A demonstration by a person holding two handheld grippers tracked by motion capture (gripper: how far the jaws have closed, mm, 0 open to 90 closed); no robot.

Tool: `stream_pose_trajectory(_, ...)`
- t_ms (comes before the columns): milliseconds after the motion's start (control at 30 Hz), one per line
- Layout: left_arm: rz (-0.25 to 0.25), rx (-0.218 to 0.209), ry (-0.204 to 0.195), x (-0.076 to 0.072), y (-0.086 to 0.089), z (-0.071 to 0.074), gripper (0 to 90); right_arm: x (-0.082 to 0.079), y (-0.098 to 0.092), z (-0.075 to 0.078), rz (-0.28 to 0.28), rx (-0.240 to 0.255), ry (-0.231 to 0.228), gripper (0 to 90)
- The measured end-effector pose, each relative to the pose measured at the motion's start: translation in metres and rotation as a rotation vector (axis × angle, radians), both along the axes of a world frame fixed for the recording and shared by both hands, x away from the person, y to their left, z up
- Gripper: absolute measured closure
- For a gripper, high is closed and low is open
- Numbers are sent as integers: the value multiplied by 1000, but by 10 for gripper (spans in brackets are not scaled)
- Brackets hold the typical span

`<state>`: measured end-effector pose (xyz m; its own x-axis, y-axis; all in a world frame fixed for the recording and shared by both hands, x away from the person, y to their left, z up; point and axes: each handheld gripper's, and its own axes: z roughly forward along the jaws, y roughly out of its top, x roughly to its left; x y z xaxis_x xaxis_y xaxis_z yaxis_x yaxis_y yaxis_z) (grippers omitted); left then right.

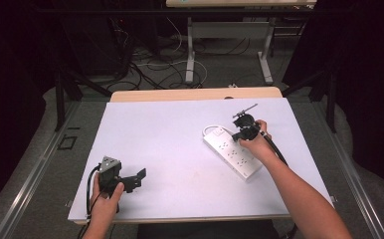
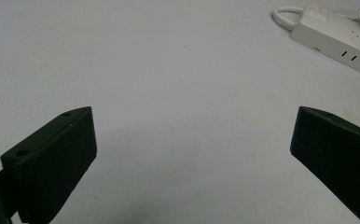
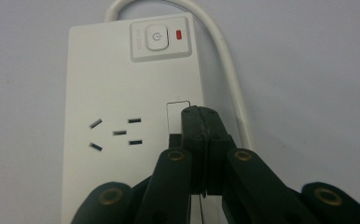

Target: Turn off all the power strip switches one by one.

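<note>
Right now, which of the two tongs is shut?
The right tongs, over the white power strip near its switch: their jaws are pressed together with no gap. The left tongs sit apart over bare table, jaws spread wide.

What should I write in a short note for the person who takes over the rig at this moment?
Right gripper: shut, holds nothing, tips over the power strip near its small outlined panel; whether they touch it cannot be told.
Left gripper: open, empty, low over the bare table at the near left.
Power strip: flat on the right half of the table, cord looping from the switch end; the mark beside the switch is red.
Done: right gripper brought to the strip.
Left: probably the work on the strip itself, perhaps pressing the switch.
</note>
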<state>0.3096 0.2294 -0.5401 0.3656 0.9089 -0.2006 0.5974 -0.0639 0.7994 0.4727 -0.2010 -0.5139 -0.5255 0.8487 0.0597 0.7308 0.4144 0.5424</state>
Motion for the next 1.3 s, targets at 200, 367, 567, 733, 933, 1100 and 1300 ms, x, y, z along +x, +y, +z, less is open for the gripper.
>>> stream_pose_trajectory(200,1,0,-3,0,0,0,3,-2,1,-2,-1,23,31,900)
stream_pose_trajectory(367,-1,-1,-1,0,-1,0,3,-4,-1,-3,-1,44,21,900)
stream_pose_trajectory(567,1,-2,-1,0,0,0,3,-5,0,-4,-19,55,7,900)
stream_pose_trajectory(733,4,0,-5,0,1,0,3,-6,-2,-3,-24,48,18,900)
stream_pose_trajectory(933,2,1,-3,-1,1,1,3,-9,-3,1,-23,50,5,900)
stream_pose_trajectory(1100,2,1,-3,-1,1,1,3,-12,-5,3,-14,47,-2,900)
stream_pose_trajectory(1300,2,2,-4,-1,1,1,3,-17,-6,5,-9,32,-6,900)
